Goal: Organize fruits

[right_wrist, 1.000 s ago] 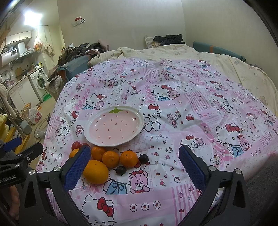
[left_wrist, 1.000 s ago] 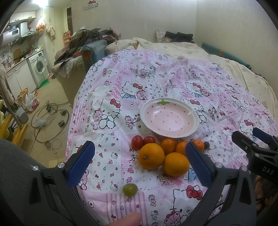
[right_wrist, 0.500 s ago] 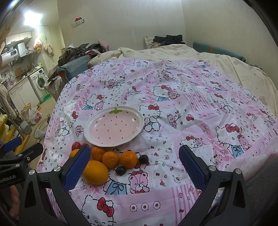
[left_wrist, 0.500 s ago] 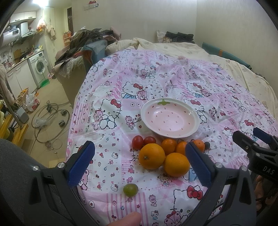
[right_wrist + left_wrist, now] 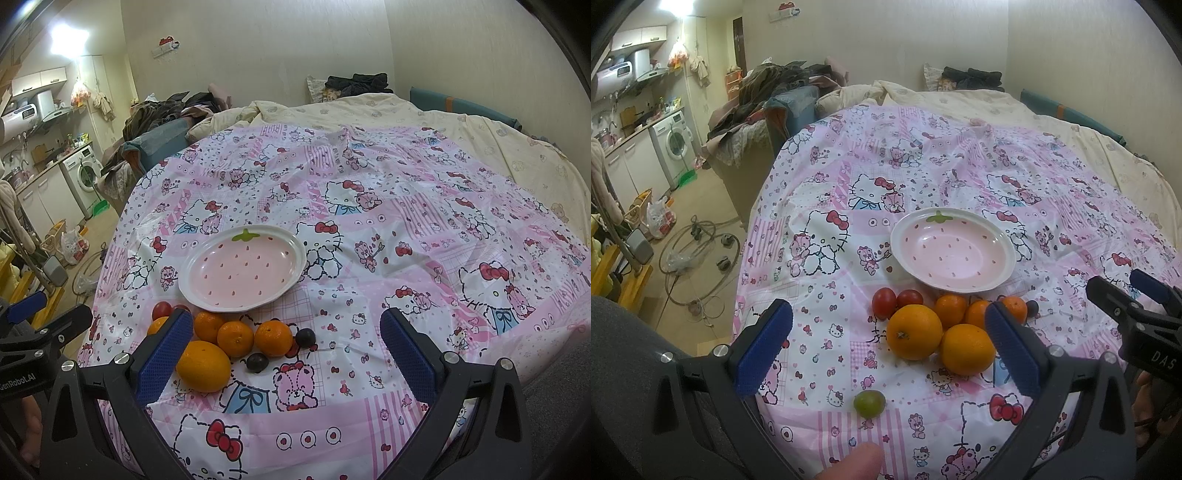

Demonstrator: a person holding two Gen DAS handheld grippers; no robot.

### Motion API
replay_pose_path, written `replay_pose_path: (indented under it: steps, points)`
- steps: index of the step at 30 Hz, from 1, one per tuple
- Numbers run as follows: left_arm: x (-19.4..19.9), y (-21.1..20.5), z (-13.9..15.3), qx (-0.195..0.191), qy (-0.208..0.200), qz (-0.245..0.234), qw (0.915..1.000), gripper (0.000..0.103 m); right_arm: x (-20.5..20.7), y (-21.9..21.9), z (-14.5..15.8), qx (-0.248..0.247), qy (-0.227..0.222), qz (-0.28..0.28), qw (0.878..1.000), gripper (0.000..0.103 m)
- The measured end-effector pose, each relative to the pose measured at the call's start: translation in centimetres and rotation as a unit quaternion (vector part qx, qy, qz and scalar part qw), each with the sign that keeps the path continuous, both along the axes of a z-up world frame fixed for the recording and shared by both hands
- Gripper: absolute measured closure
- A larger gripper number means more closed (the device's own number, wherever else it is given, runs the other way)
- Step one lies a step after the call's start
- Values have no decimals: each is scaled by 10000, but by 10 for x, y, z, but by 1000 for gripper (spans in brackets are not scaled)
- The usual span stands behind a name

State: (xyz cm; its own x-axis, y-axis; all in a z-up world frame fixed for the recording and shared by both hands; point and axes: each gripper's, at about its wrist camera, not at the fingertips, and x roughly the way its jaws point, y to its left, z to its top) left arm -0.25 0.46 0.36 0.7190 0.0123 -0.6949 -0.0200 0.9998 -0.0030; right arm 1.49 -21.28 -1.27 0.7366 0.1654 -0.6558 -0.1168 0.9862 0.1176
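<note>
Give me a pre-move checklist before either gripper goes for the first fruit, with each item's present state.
1. Plate holds nothing: ok.
2. Left gripper jaws wide apart, nothing between them: ok.
3. Right gripper jaws wide apart, nothing between them: ok.
4. Big oranges touch each other and the small oranges, little room for the jaws: not ok.
5. Green grape lies alone, free to grasp: ok.
6. Dark grapes reachable by the right gripper: cannot tell.

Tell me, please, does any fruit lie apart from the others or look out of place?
Yes. One green grape lies alone near the cloth's front edge, away from the oranges and tomatoes clustered before the empty strawberry plate. Nothing looks spilled or damaged.
</note>
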Motion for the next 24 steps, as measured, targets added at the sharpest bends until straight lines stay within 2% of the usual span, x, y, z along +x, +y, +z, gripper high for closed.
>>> replay_pose_path:
  steps: [24]
  points:
    - [0, 8, 1, 6, -1, 3, 10000, 0, 0, 0, -1, 9, 3, 1, 10000, 0]
